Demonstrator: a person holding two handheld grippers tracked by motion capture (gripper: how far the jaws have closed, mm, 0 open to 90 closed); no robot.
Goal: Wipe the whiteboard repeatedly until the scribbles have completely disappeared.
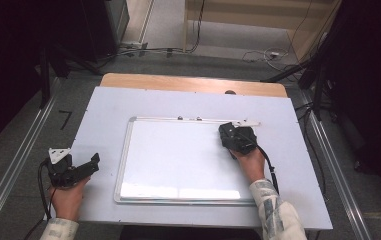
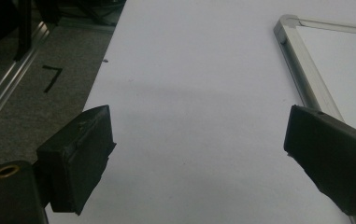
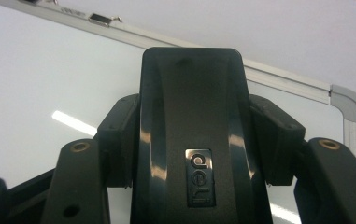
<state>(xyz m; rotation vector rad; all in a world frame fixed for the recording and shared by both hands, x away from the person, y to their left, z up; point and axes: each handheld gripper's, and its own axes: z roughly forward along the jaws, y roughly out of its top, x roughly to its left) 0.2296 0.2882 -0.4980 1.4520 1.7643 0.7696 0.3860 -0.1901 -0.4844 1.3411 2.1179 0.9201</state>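
A whiteboard (image 1: 178, 160) with a silver frame lies flat on the white table (image 1: 103, 107); its surface looks blank. My right gripper (image 1: 230, 135) is over the board's upper right part, shut on a black eraser (image 3: 192, 140) marked "deli". The eraser (image 1: 226, 132) rests near the board's top rail. The frame's corner (image 3: 353, 105) lies just beyond the eraser. My left gripper (image 1: 95, 161) rests at the table's left edge, apart from the board, and stands open. Between its black pads (image 2: 80, 156) there is only bare table, with the board frame (image 2: 306, 74) to the right.
Two small clips or magnets (image 1: 188, 118) sit on the board's top rail. A black "7" (image 1: 65, 119) is marked on the grey floor left of the table. Metal rails (image 1: 23, 150) run along both sides. Cables (image 1: 263, 54) lie on the floor beyond the table.
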